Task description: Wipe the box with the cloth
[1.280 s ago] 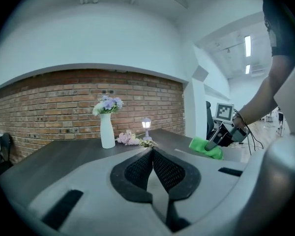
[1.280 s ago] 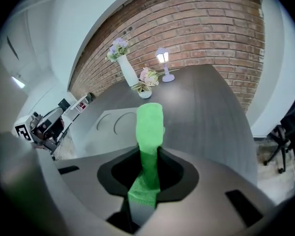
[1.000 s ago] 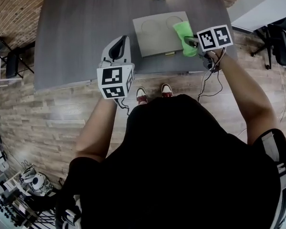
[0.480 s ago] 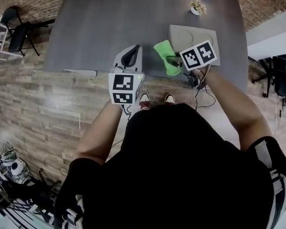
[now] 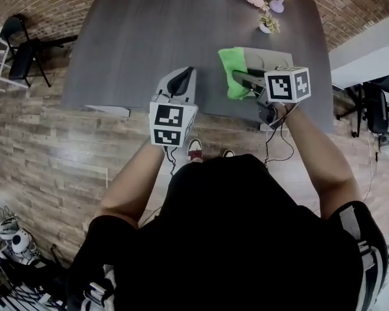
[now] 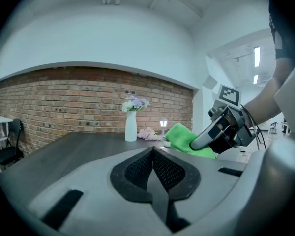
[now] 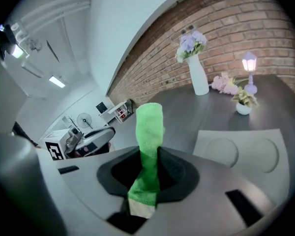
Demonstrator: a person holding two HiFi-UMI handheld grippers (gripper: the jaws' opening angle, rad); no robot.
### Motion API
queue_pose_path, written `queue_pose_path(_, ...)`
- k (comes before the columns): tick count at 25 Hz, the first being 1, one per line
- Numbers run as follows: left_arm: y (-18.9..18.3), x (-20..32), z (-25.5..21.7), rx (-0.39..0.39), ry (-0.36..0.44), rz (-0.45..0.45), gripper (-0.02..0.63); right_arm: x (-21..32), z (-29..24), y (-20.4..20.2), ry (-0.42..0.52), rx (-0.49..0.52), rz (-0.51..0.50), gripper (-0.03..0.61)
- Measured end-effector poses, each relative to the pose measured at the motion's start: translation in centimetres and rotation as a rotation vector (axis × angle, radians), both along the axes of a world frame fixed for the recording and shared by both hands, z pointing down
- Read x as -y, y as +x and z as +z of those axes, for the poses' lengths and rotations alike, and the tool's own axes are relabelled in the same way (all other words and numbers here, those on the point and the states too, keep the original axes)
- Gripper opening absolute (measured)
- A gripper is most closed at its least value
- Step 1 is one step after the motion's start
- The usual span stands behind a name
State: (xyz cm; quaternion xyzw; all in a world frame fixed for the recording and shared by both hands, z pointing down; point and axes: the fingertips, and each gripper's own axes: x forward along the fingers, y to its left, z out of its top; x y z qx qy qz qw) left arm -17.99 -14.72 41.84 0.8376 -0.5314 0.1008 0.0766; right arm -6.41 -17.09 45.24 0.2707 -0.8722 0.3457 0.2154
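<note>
While clamped in right claw [image 7: 146, 177], cloth [image 7: 150, 124] juts forward, box [image 7: 246, 154] just beside

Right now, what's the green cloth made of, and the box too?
The green cloth looks like soft microfibre or terry, matte; its surface is fuzzy and it bends limply. The box is probably cardboard or moulded pulp, dull grey-beige, with two pressed-in circles; hard to be sure.

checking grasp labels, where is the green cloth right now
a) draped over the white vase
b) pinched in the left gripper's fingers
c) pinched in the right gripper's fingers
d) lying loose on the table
c: the right gripper view shows the green cloth clamped between the fingers of the right gripper, while the left gripper is shut on nothing.
</note>
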Motion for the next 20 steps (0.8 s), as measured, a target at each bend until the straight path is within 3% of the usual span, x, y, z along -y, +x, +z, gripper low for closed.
queue_pose_path(6, 6.7, 3.5, -5.3, 0.013, 0.110, 0.051, 0.009, 4.6, -7.9, 7.9, 0.273, 0.075, 0.160, 0.078)
queue_pose_path(9, 10.5, 3.2, -7.7, 0.015, 0.130, 0.050, 0.009, 4.2, -11.2, 12.2, 0.379, 0.094, 0.209, 0.077)
queue_pose_path(13, 16.9, 0.9, -10.5, 0.010, 0.150, 0.068, 0.009, 1.9, -14.9, 17.7, 0.481, 0.116, 0.239, 0.077)
queue_pose_path(16, 21.8, -2.0, -10.6, -0.018, 0.123, 0.102, 0.009, -0.1, -16.3, 21.3, 0.552, 0.119, 0.258, 0.077)
queue_pose_path(20, 24.6, -5.0, -10.8, -0.070, 0.097, 0.065, 0.009, -2.2, -16.2, 24.2, 0.584, 0.096, 0.303, 0.077)
